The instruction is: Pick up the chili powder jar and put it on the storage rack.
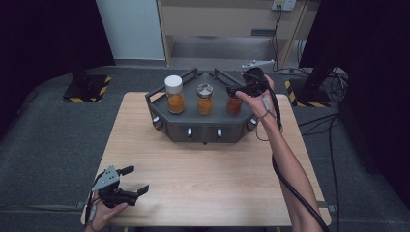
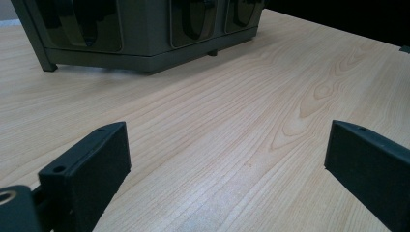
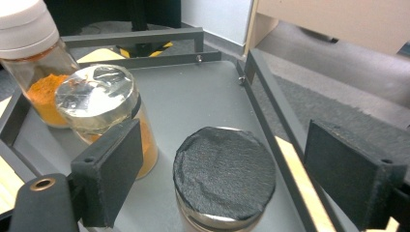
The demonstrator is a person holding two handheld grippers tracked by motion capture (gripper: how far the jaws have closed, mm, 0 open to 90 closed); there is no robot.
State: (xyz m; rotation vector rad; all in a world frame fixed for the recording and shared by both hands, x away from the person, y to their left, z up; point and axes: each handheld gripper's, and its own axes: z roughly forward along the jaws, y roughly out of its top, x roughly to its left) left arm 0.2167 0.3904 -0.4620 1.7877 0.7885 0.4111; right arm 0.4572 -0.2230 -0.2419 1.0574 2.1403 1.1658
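The right gripper (image 3: 220, 169) is hovering with jaws spread on either side of, and clear of, the black-capped jar (image 3: 223, 176) standing in the grey tray (image 1: 203, 129). The left gripper (image 1: 126, 186) is resting spread, empty, over the wooden table (image 1: 203, 169). No lettering is showing.

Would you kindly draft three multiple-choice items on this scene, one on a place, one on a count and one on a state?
1. Where does the black-topped jar stand?
A. in the grey tray
B. on the bare table
C. on the floor

2. How many jars stand in the tray?
A. two
B. three
C. five

3. How do the right gripper's jaws stand?
A. clamped on the white-capped jar
C. shut on nothing
B. open, either side of the black-topped jar

Answers: 1 A, tray rails surround it. 2 B, the high view shows the white-capped jar, the foil-topped jar and a third. 3 B, gaps show between both pads and the jar.
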